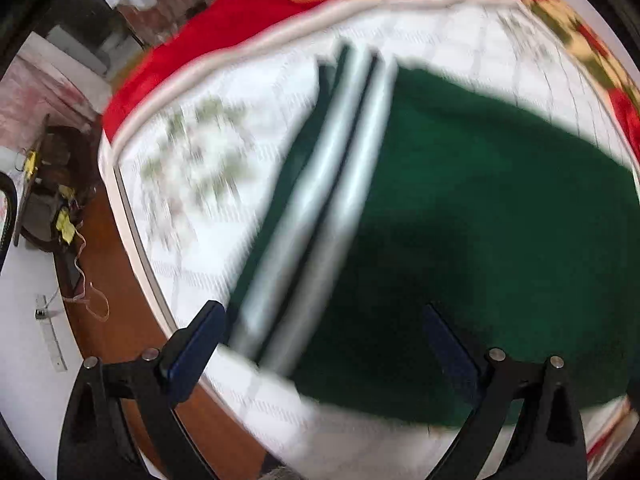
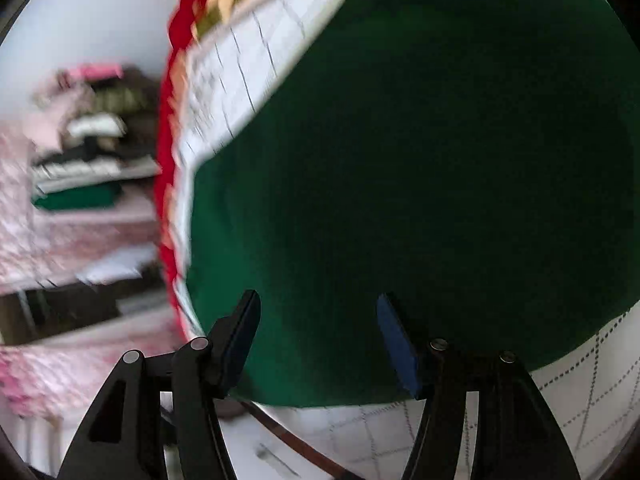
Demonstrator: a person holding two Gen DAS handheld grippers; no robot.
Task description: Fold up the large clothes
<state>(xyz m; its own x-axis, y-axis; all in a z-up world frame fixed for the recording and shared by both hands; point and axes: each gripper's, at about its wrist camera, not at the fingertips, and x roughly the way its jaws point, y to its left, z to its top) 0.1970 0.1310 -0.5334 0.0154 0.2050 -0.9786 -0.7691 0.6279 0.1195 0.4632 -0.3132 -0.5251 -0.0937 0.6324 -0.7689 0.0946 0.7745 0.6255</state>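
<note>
your left hand-held gripper [image 1: 326, 344] and right hand-held gripper [image 2: 318, 340] both hang spread and empty over the green garment [image 1: 480, 220] on the white quilted bed [image 1: 200, 240].

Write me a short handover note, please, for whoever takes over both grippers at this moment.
Left gripper: open, holding nothing, above the striped edge of the green garment.
Right gripper: open, holding nothing, over the plain green cloth.
The garment lies spread on the white quilted bed cover, its white stripes toward the bed's edge.
Done: a pile of folded clothes sits off to the side.
Left: grip this garment and fold it.
</note>
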